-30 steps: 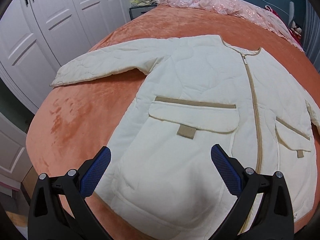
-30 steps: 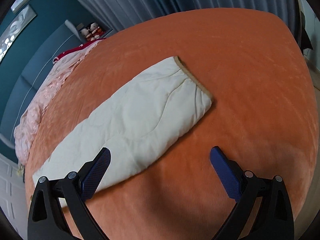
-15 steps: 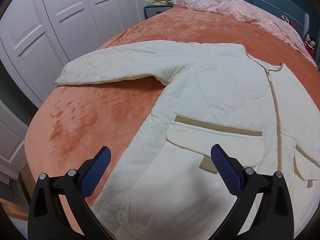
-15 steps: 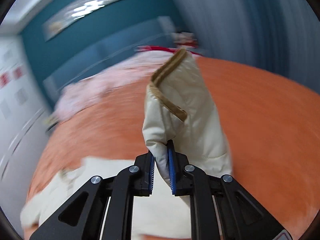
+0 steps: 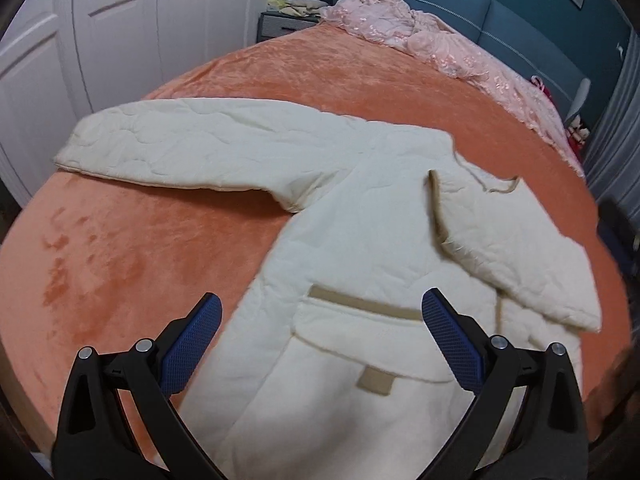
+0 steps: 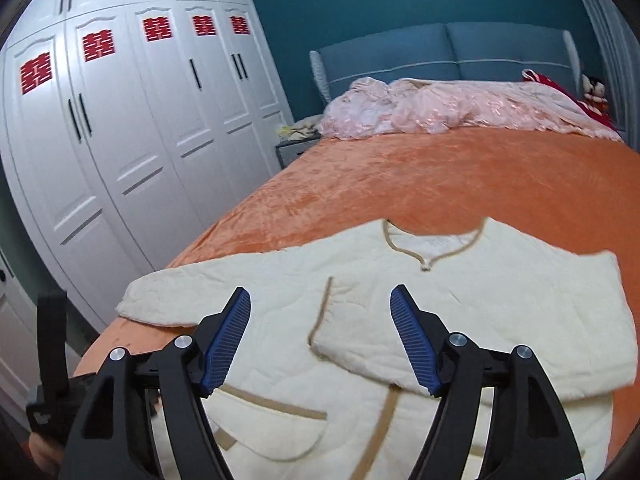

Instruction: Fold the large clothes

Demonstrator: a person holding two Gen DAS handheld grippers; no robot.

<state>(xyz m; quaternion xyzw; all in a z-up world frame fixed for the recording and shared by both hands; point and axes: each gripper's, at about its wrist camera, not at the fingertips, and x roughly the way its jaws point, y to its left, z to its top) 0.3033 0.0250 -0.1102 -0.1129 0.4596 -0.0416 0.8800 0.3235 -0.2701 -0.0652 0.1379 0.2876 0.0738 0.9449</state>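
Fingers (image 6: 236,334) frame red wardrobe emblems (image 6: 158,29), unseen from left wrist.

A home bedroom: a bed (image 6: 460,176) under an orange blanket, blue padded headboard (image 6: 448,50), white wardrobe (image 6: 132,120) (red paper cutouts on its doors), nightstand (image 6: 294,148) at the bed's far corner.

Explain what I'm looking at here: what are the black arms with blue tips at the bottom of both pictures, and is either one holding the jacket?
Those are two hand-held grippers, one per hand, each with a fisheye camera looking along its fingers. The left-hand view shows the left gripper open and empty above the cream jacket on the orange bedspread. One sleeve lies stretched out; the other sleeve is folded across the chest. In the right-hand view, the right gripper has just been opening and holds nothing.
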